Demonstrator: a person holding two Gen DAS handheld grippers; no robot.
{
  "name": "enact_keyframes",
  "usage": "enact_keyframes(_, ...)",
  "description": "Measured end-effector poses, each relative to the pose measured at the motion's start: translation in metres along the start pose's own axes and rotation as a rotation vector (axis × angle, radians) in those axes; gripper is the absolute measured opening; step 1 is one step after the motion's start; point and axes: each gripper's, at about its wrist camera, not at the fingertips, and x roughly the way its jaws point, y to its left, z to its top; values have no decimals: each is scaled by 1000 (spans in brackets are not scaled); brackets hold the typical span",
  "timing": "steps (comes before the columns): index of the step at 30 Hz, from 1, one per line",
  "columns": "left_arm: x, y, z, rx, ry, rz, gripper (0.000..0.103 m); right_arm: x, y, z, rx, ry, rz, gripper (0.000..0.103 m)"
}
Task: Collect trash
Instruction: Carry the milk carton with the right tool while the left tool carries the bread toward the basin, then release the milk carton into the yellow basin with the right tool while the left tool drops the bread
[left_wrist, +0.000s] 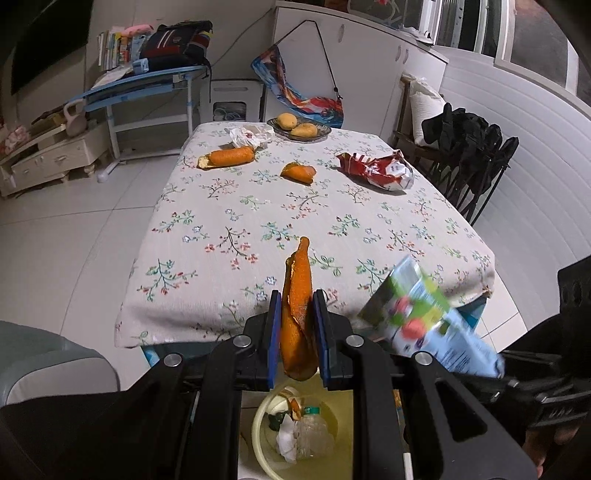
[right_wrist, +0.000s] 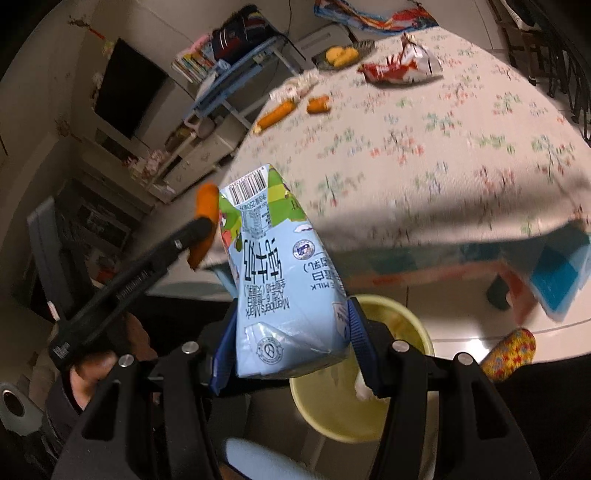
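Above the yellow bin (left_wrist: 258, 439), left claw (left_wrist: 297, 317) pinches curled orange peel (left_wrist: 297, 295), right claw (right_wrist: 291, 343) grips a crumpled milk carton (right_wrist: 280, 280)

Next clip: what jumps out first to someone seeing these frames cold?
The left gripper clamps an upright orange peel, and the right gripper grips a pale blue milk carton. Both hang over a yellow bin beside the floral-clothed table.

Woven, matt floral cloth covers the tabletop (left_wrist: 258, 206); the milk carton (right_wrist: 284, 295) is glossy coated paper; the bin (right_wrist: 406, 402) looks like smooth plastic.
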Motion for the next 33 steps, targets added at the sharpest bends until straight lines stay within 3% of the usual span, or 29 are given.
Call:
enact_keyframes(14, -4, -8, -9, 18, 7, -15, 17, 36, 4, -33, -81, 202, -122, 55)
enact_keyframes(33, -2, -22, -20, 62, 32, -47, 17, 44, 3, -39, -83, 243, -177, 56)
